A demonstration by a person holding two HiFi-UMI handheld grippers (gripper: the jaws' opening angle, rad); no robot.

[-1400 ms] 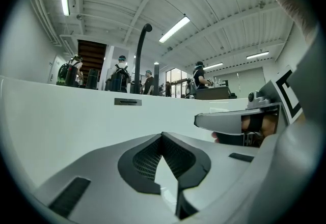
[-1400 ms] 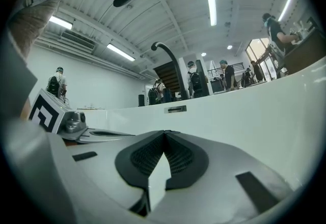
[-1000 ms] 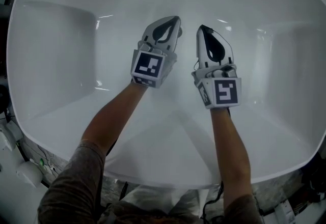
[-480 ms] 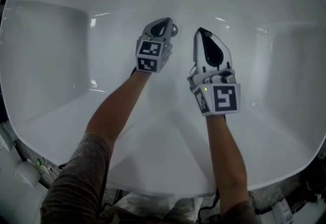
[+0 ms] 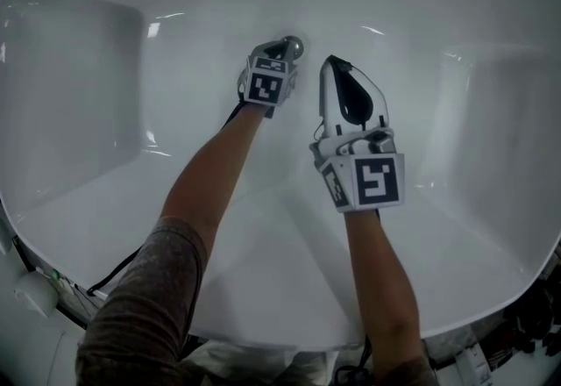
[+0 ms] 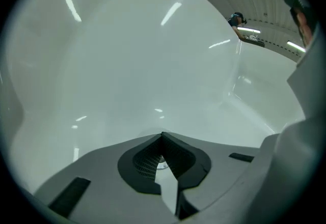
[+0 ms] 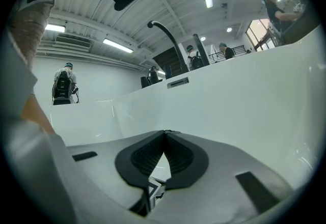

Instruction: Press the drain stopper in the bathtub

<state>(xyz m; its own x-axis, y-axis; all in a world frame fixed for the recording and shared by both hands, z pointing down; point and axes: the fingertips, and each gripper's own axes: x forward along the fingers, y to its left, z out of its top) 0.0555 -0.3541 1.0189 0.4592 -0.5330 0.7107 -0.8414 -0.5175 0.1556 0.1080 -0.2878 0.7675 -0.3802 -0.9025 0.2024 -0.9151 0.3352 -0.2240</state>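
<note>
Left tongs (image 5: 280, 51) pinched together, empty, tips just beside drain stopper (image 5: 295, 46): centre over it, then press straight down firmly. Right tongs (image 5: 333, 64), likewise pinched together, best held aside.

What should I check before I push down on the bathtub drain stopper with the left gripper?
1. The drain stopper shows on the bathtub floor: ok.
2. The left gripper has its tip at the stopper's edge: ok.
3. That tip touches the stopper: cannot tell.
4. The left gripper's fingers are together with nothing held: ok.
5. The right gripper is apart from the stopper, to its right: ok.
6. The right gripper's fingers are together with nothing held: ok.
</note>
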